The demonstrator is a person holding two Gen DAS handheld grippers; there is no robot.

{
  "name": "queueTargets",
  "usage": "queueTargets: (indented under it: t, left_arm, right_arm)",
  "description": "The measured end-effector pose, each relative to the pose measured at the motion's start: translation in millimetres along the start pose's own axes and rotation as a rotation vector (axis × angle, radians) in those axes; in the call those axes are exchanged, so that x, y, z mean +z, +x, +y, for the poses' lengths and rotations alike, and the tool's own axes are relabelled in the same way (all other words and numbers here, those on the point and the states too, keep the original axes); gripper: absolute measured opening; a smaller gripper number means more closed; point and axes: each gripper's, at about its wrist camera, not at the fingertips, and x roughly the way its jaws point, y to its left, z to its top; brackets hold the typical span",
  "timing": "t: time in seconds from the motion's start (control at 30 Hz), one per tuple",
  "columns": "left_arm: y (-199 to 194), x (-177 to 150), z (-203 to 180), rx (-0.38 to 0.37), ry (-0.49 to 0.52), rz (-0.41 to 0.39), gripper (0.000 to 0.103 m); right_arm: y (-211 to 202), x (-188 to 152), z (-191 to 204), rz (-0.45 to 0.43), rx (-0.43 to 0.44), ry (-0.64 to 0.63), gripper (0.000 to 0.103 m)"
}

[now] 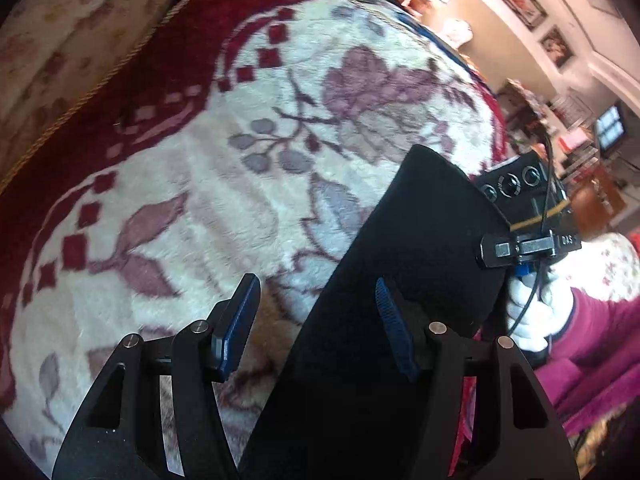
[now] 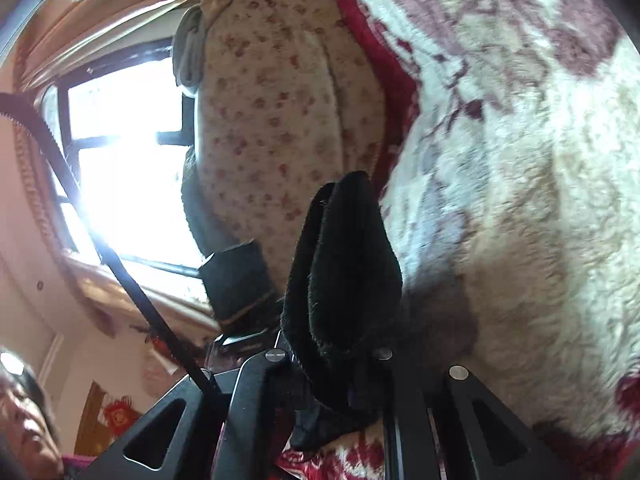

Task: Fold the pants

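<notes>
Lying across the 5 o'clock half of the left wrist view, the pants (image 1: 404,280) are seen as a flat black panel over the blanket (image 1: 200,200). The left gripper (image 1: 316,320) is held wide; its blue pads (image 1: 236,328) are well apart, with nothing clamped. The 3 o'clock finger is overlapped by the pants, but whether cloth is actually touched cannot be told. At 3 o'clock the right gripper (image 1: 524,216) is seen side-on, touching the panel's far edge, carried by a white-gloved hand (image 1: 532,312).

In the right wrist view a thick bunched fold of pants (image 2: 344,272) is pinched between the right gripper's (image 2: 340,360) narrowed fingers; the pads are hidden by cloth. The fold stands up toward 12 o'clock, above the blanket (image 2: 520,200), which fills the 3 o'clock side. A floral cushion (image 2: 272,120) is seen at 11 o'clock, a bright window (image 2: 128,168) at 9 o'clock. The left gripper's body (image 2: 236,284) is visible just beside the fold, at 9 o'clock of it.
</notes>
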Motion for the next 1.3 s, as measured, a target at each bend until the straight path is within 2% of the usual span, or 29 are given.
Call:
queueTargets:
  t: [0.17,0.27,0.5,0.6,0.67,0.73,0.83,0.93,1.1,1.3]
  left_arm:
    - [7.7,3.8,-1.2,-0.096,0.052,0.068,0.060]
    - [13.7,7.4,0.0,-0.161,0.073,0.119,0.067]
    - [35.7,25.6,4.2,-0.188,0.060,0.151,0.070]
    - [38.7,25.1,-3.5,-0.148,0.109,0.142,0.071]
    - [37.3,23.3,-8.6,-0.105,0.132,0.139,0.059]
    - [32.8,19.9,-18.0,-0.077,0.180,0.126,0.023]
    - [28.5,16.1,-31.8,-0.026,0.237,0.097,0.015]
    - [15.6,14.5,-38.3,-0.001,0.248,0.051,0.013]
    - [-24.5,12.5,-44.9,0.012,0.224,-0.063,0.012]
    - [-80.9,-5.5,-63.0,0.083,0.224,-0.174,0.012]
  right_arm:
    - [4.5,5.1,-1.9,0.006,-0.003,0.018,0.011]
    - [2.9,6.0,-6.7,-0.001,-0.003,0.038,0.011]
    - [-9.5,-0.3,-18.0,-0.005,-0.030,0.071,0.011]
    - [-9.7,1.3,-21.1,-0.005,-0.039,0.074,0.011]
    - [-9.0,2.1,-22.4,-0.005,-0.046,0.073,0.011]
    - [-9.0,2.1,-24.0,-0.004,-0.051,0.075,0.011]
    - [-6.1,2.3,-20.7,-0.001,-0.037,0.071,0.011]
    - [-2.1,1.8,-11.6,0.013,-0.012,0.047,0.011]
    - [3.2,0.2,13.0,0.024,0.048,0.004,0.011]
    - [29.2,-4.8,61.7,0.096,0.116,-0.094,0.011]
